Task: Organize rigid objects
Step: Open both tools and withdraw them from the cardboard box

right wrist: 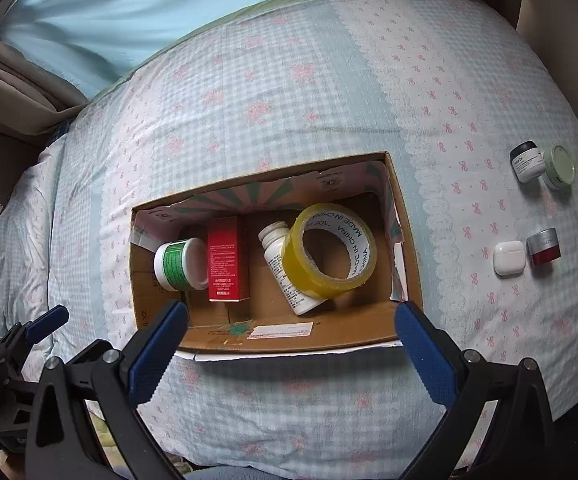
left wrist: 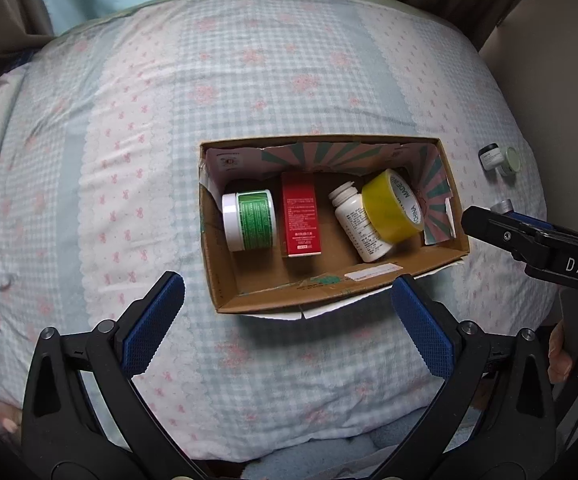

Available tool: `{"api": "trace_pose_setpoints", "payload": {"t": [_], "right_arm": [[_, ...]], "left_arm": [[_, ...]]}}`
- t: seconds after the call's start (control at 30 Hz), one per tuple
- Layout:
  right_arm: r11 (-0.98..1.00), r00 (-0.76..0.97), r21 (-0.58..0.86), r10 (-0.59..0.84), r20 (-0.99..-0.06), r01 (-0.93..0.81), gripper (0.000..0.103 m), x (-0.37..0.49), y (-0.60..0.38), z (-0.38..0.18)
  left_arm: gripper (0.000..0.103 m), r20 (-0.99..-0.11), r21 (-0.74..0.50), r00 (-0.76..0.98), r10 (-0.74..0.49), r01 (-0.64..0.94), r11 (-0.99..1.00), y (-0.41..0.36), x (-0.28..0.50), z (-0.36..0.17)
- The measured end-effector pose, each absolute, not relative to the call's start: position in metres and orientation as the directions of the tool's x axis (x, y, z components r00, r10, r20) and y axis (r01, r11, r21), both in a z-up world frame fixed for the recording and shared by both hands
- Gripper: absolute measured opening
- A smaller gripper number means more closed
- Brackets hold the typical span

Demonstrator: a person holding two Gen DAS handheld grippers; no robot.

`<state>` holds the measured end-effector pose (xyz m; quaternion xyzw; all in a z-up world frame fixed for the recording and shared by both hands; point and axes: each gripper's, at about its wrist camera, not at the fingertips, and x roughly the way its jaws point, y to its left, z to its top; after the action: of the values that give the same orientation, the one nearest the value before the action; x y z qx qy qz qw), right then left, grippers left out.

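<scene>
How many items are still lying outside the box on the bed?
4, all right of the box: a black-lidded jar touching a green-lidded jar, and nearer, a white earbud case beside a red jar. Others may lie out of view.

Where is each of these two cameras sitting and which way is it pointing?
Left wrist: rides on the left gripper, looking down over its open blue fingers at the cardboard box on the bed; the right gripper juts in from the right edge.
Right wrist: rides on the right gripper, looking down at the box from further right, with four small items on the bedspread to its right; the left gripper shows at the lower left.
Shared: box, yellow tape roll, red carton.
</scene>
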<state>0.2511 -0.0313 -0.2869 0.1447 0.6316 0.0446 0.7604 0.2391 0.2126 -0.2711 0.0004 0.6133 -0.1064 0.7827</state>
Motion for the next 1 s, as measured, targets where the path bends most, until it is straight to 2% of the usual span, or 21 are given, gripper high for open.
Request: {"api": "trace_pose_setpoints", "payload": {"t": [0.27,0.57,0.8,1.0], "right_arm": [[0.964,0.289,0.233,0.19,-0.938,0.124,0.103,0.207,-0.041,-0.237],[0.979,0.385,0.105,0.03,-0.922,0.175,0.103,0.144,-0.092,-0.191],[0.962,0.43,0.108,-0.011,-0.903,0.251,0.103,0.108,-0.166,-0.182],[0.963,0.44,0.112,-0.008,-0.898,0.247,0.103,0.102,-0.24,-0.193]], "left_arm": [[0.103,-0.938,-0.159,0.278,-0.209,0.191,0.969,0.208,0.203,-0.236],[0.103,-0.909,-0.209,0.313,-0.274,0.226,0.951,0.169,0.18,-0.217],[0.103,-0.902,-0.187,0.339,-0.266,0.249,0.95,0.114,0.171,-0.207],[0.103,-0.896,-0.192,0.369,-0.247,0.181,0.965,0.054,0.165,-0.202]]}}
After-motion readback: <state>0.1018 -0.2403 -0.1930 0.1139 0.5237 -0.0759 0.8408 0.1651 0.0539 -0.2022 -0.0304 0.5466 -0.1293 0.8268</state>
